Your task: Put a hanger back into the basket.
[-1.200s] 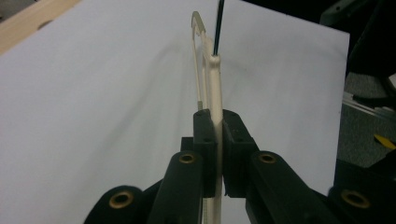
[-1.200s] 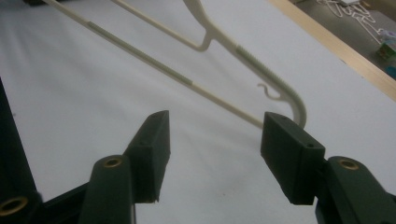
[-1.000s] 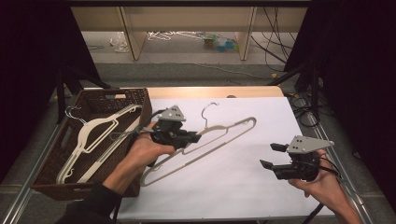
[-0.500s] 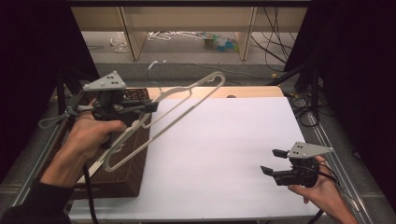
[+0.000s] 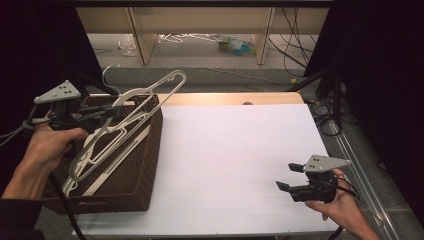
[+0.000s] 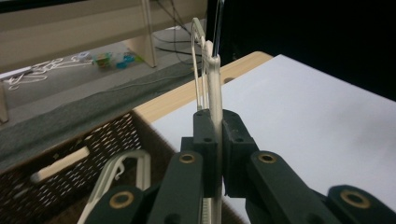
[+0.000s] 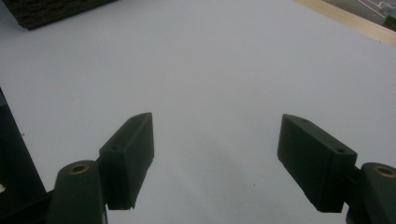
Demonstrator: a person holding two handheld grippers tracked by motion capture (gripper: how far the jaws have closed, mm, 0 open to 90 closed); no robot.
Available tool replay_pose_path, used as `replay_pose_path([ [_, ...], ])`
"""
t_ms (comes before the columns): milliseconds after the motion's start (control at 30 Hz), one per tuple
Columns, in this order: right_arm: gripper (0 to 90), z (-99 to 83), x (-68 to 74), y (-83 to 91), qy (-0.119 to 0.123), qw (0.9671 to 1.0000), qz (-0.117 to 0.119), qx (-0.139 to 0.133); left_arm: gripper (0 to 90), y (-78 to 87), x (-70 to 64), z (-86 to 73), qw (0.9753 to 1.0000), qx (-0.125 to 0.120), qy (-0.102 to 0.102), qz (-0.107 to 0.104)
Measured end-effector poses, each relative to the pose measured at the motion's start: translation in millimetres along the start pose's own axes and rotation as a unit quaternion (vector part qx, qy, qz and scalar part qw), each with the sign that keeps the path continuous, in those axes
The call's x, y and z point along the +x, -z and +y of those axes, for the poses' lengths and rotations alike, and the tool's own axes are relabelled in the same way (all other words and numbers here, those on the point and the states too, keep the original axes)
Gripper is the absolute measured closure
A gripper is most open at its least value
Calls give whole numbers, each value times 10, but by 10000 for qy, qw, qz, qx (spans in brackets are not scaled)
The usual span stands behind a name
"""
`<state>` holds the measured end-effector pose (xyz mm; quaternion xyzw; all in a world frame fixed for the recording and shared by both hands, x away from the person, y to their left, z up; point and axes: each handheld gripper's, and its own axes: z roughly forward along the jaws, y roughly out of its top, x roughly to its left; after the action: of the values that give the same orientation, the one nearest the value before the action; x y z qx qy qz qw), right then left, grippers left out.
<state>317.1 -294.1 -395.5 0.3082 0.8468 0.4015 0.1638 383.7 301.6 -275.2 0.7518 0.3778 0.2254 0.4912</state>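
At the table's left edge, the left gripper pinched a white hanger above the wicker basket, its hook pointing away toward the far edge. More white hangers (perhaps two) lay inside the basket. Near the front right corner of the white table, the right gripper hovered with jaws spread, holding nothing.

Held hanger: pale plastic, metal hook, tilted, raised over basket at left of frame, long end toward upper centre, clamped edge-on in left gripper.
Basket: dark wicker, lower left, more pale hangers lying inside.
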Motion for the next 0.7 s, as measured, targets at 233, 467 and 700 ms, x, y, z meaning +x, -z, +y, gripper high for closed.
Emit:
replay_pose_path([
  [233,284,-28,9,-19,-22,10000,47,64,858,117,283,-274,9997,-119,148,175],
  [467,285,-31,15,-31,-13,9999,63,92,858,157,496,-542,9993,47,200,314],
  [700,285,-39,20,-41,-31,9999,81,125,858,142,611,-781,9984,218,343,389],
])
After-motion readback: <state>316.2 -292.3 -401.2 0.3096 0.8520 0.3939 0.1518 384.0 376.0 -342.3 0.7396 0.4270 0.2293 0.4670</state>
